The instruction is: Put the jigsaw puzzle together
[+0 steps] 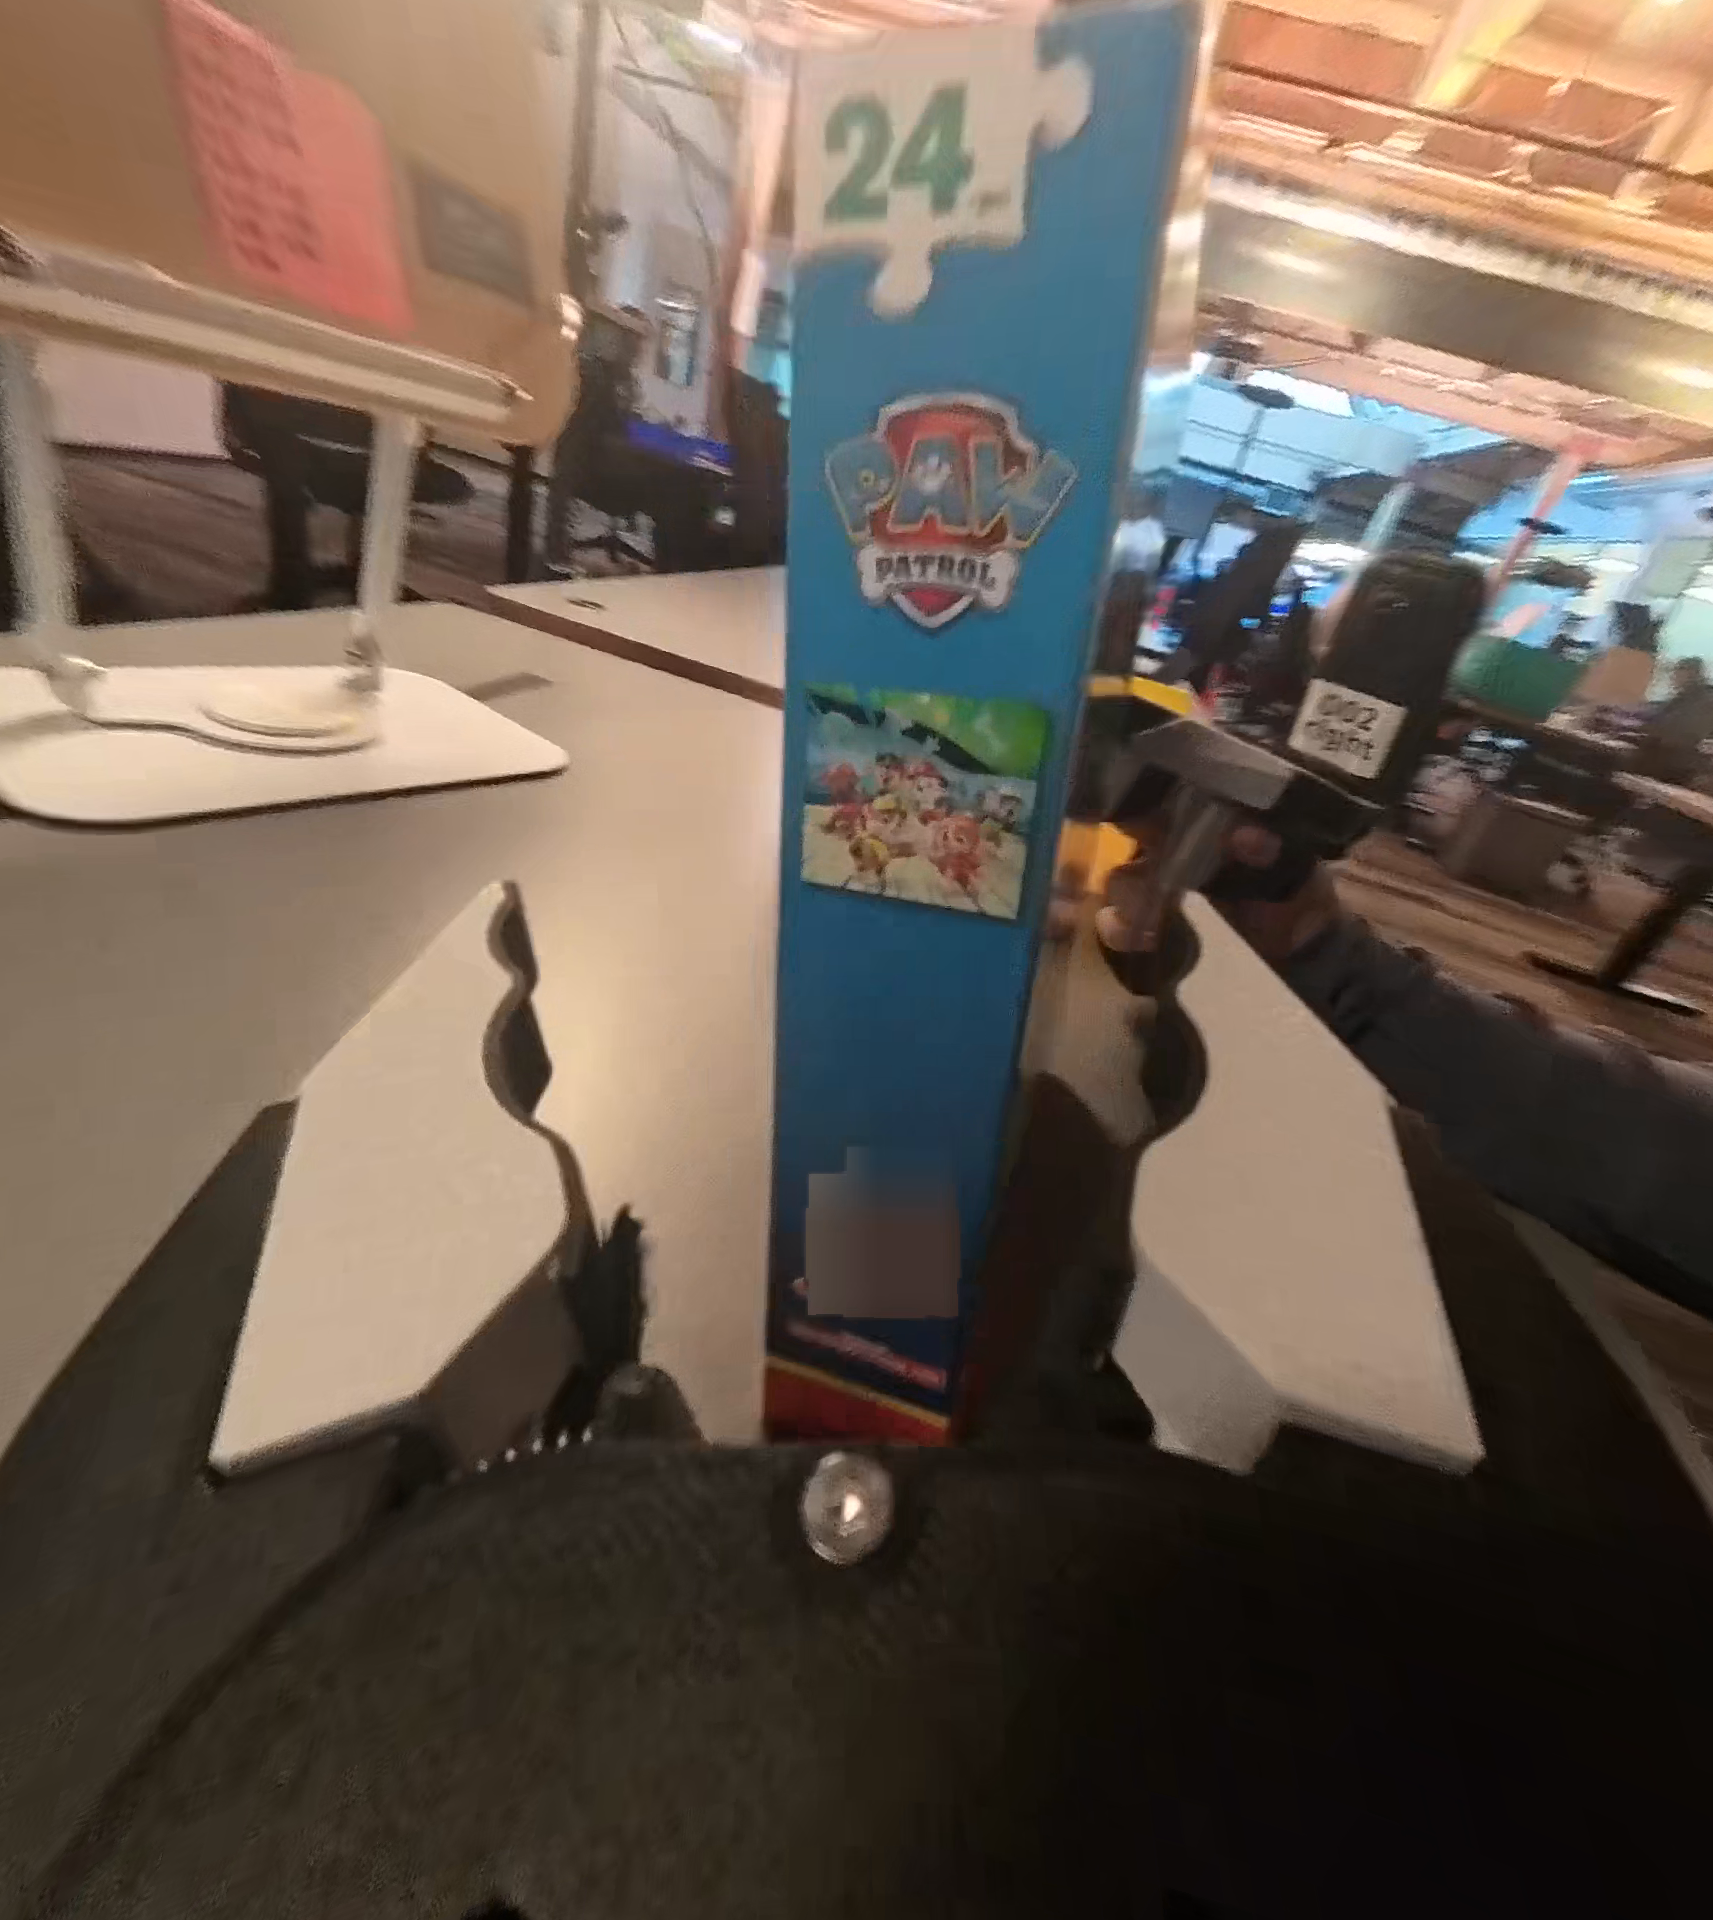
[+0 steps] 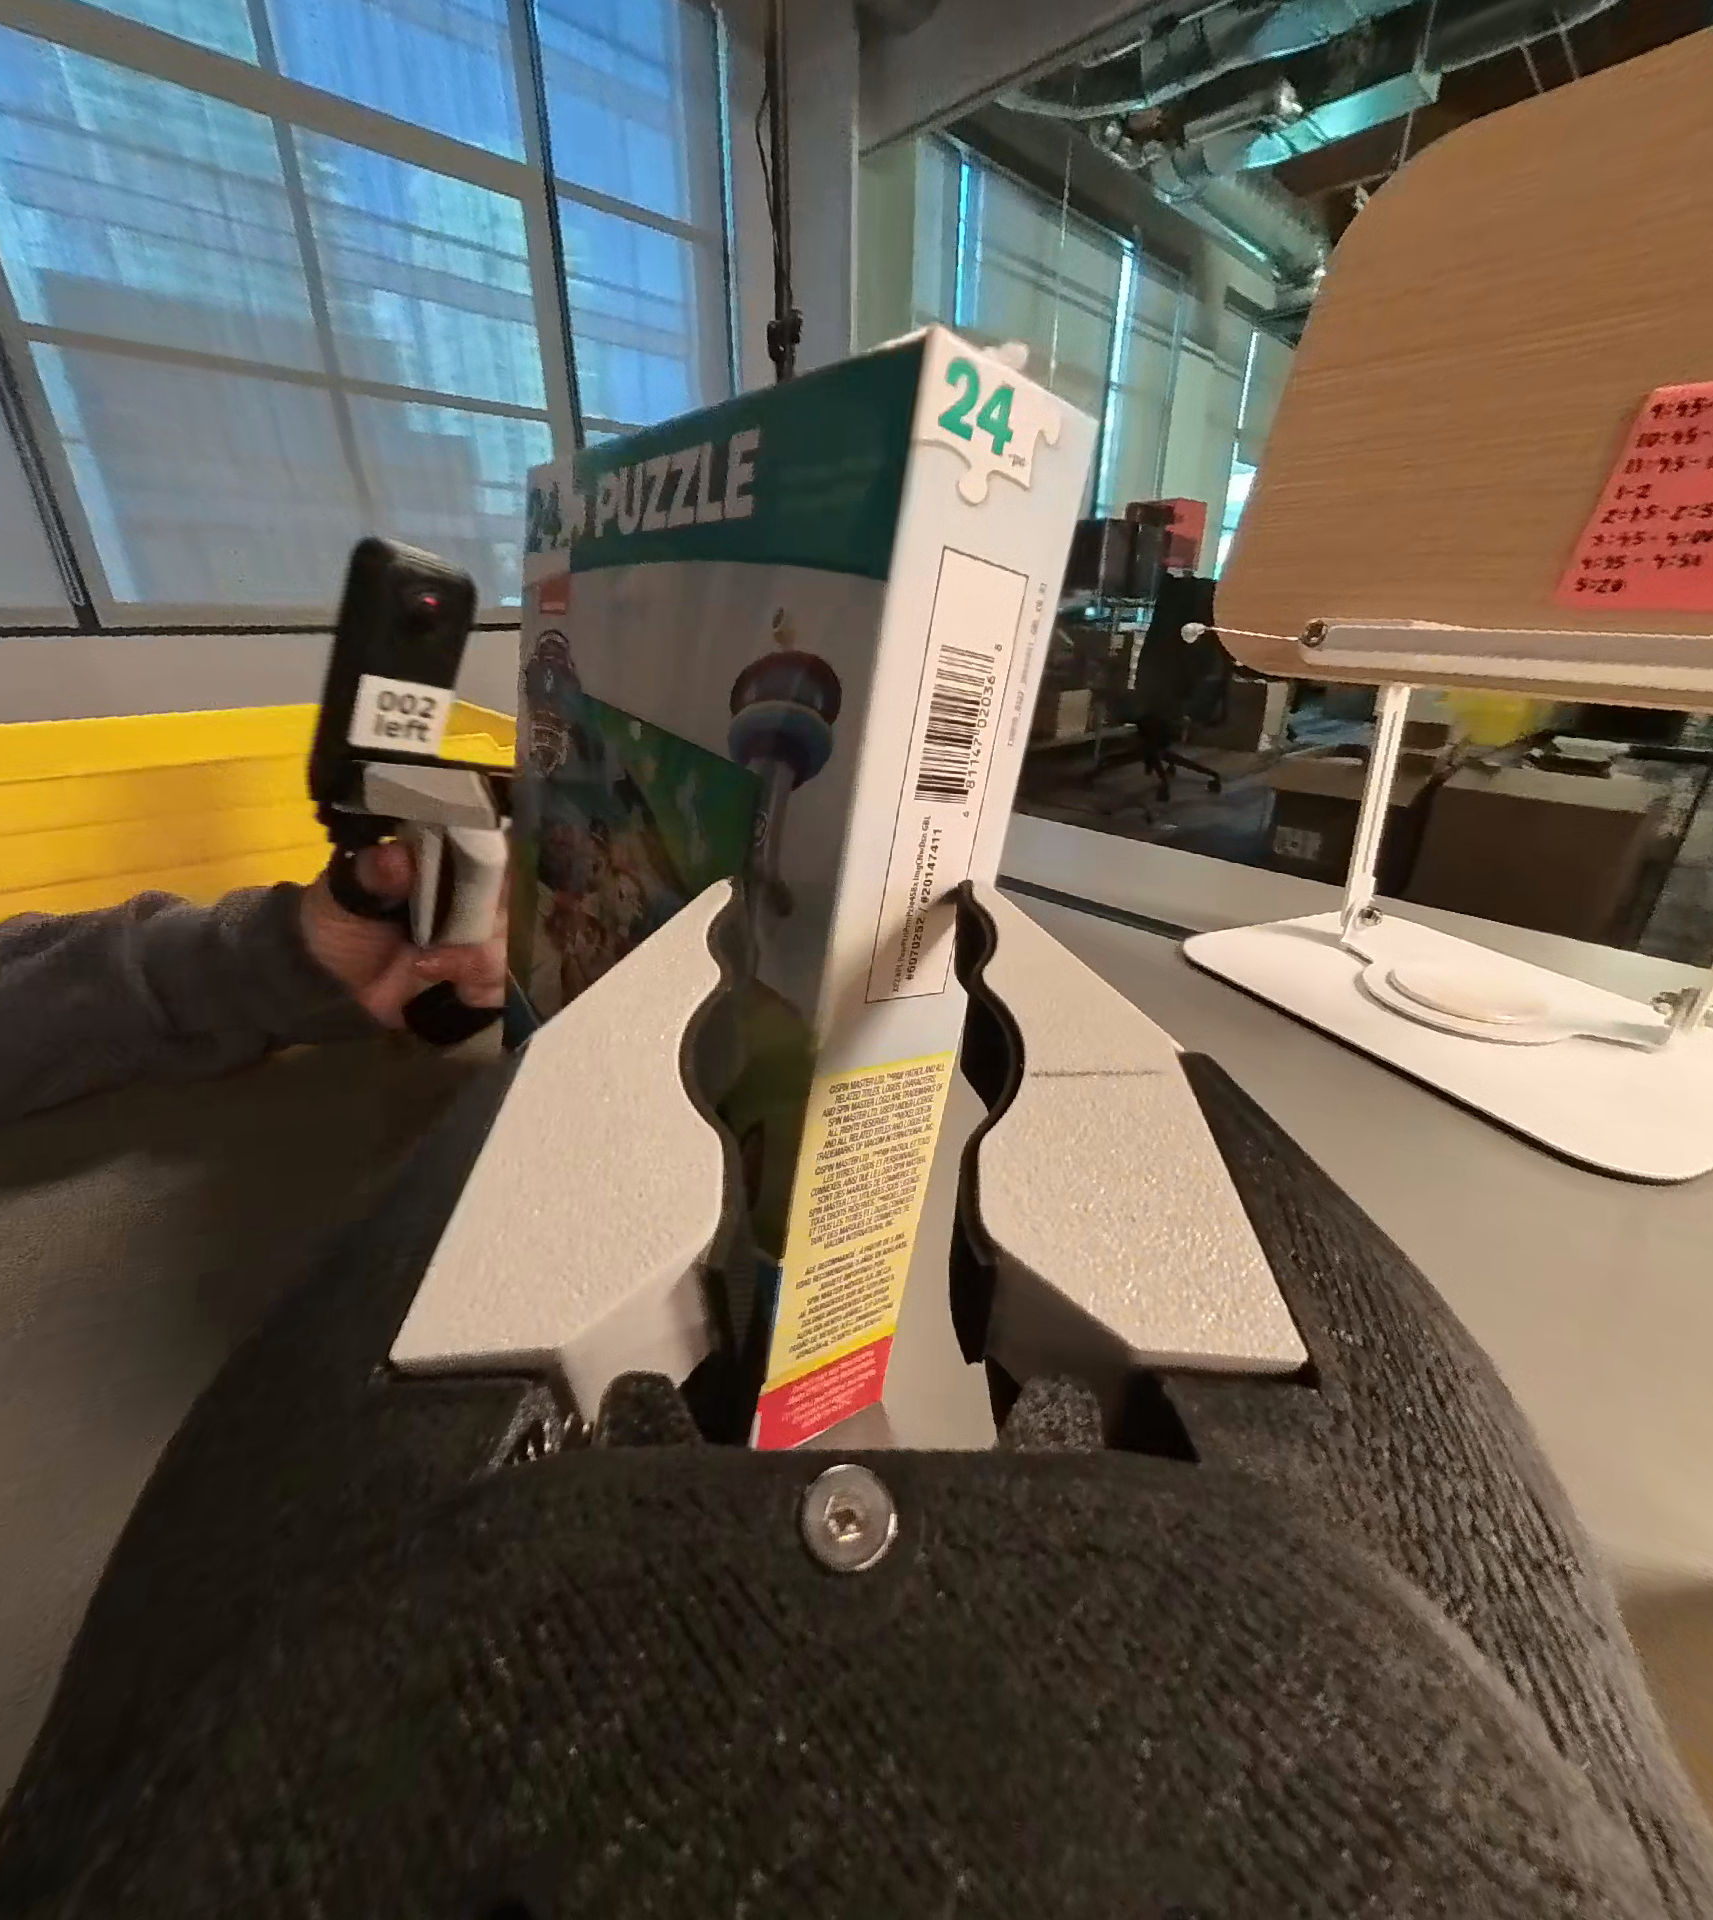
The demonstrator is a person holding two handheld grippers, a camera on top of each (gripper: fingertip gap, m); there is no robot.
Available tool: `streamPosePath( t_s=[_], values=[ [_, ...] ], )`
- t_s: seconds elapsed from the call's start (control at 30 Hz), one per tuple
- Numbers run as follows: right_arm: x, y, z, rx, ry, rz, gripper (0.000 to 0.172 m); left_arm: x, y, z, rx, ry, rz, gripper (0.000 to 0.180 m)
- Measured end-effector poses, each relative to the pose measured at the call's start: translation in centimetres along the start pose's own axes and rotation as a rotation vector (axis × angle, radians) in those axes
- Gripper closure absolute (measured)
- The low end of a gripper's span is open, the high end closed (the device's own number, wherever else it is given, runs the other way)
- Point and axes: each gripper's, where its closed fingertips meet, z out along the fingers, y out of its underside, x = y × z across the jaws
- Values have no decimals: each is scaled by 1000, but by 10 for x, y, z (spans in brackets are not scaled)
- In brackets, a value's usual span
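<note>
Two hand-held grippers flank one upright puzzle box (image 2: 810, 665) above the bench (image 1: 208, 1039): the right hand-held gripper (image 2: 847, 904) pinches its narrow side between both pads, while the left hand-held gripper (image 1: 826, 920) stands spread wide, its left finger (image 1: 395, 1164) clear of the box.

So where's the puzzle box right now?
The puzzle box stands upright between both grippers: the right gripper clamps one narrow end, while the open left gripper's fingers flank the opposite blue end.
</note>
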Motion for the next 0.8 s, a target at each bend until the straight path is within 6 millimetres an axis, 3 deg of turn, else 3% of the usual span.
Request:
streamPosePath(
  t_s=[0.1, 0.17, 0.27, 0.4, 0.57, 0.8],
  values=[
    [-2, 0, -1, 9, -12, 1, 133, 20, 10, 8, -35, 158, -56, 106],
    [-2, 0, -2, 6, -10, -6, 131, 28, 14, 7, -55, 202, -56, 125],
    [3, -7, -8, 30, 29, -8, 129, 32, 15, 4, -56, 162, 21, 128],
    [3, -41, -27, 119, 125, 20, 135, 42, 15, 4, -52, 61, 221, 129],
    [-4, -72, -38, 59, 233, -21, 148, 46, 17, 11, -101, -82, 521, 129],
    [-4, -83, -42, -89, 310, -83, 156, 49, 23, 14, -137, -120, 641, 129]
  ],
)
